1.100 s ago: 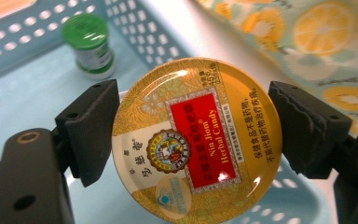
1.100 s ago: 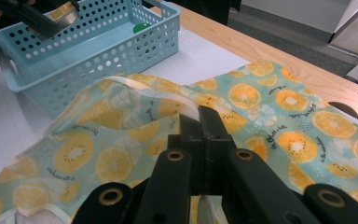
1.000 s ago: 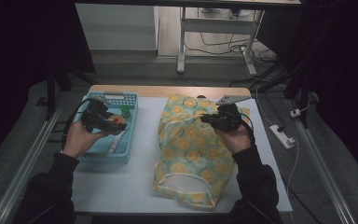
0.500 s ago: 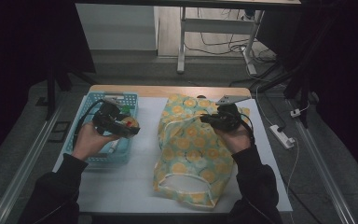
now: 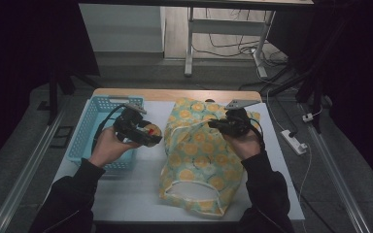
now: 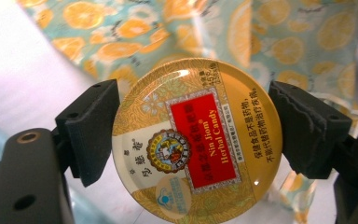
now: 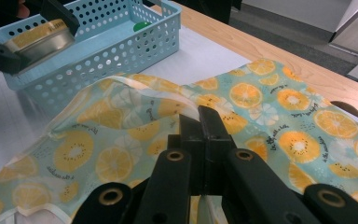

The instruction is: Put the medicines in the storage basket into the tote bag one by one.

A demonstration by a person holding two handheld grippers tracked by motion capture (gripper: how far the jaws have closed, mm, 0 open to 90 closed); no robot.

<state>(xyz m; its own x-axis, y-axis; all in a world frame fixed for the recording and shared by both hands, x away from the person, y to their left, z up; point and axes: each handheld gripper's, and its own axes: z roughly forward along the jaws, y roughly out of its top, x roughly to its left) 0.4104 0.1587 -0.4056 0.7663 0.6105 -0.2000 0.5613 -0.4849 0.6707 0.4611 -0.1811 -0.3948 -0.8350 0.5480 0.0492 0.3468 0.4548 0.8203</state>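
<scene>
Your left claw (image 5: pixel 150 137) is clamped on the tin (image 6: pixel 196 140), one pad on each side of its round rim. The tin hangs above the worktop (image 5: pixel 141 184), between the basket (image 5: pixel 90 127) and the bag (image 5: pixel 199 160). Your right claw (image 7: pixel 200 119) is closed on the bag's rim fabric and holds the mouth raised.

Risks from this position:

- Tin slip. The pads bear on a smooth, curved metal edge at two narrow spots. A jerk or a tilt of the wrist is likely to make the tin pivot or drop onto the worktop. Keep the wrist level and move slowly.
- Mouth collapse. The opening depends on the one pinch of thin fabric. If the cloth slides out of the right claw, the mouth probably falls flat and the tin lands on top of the bag. Hold the lift steady.
- Rim snag. The tin is wide against the opening as seen in the right gripper view. A flat approach may catch the hem and push the bag along the worktop. Enter edge first, under the raised rim.
- Claw contact. The two claws come close at the mouth. Leave clearance on entry.
</scene>
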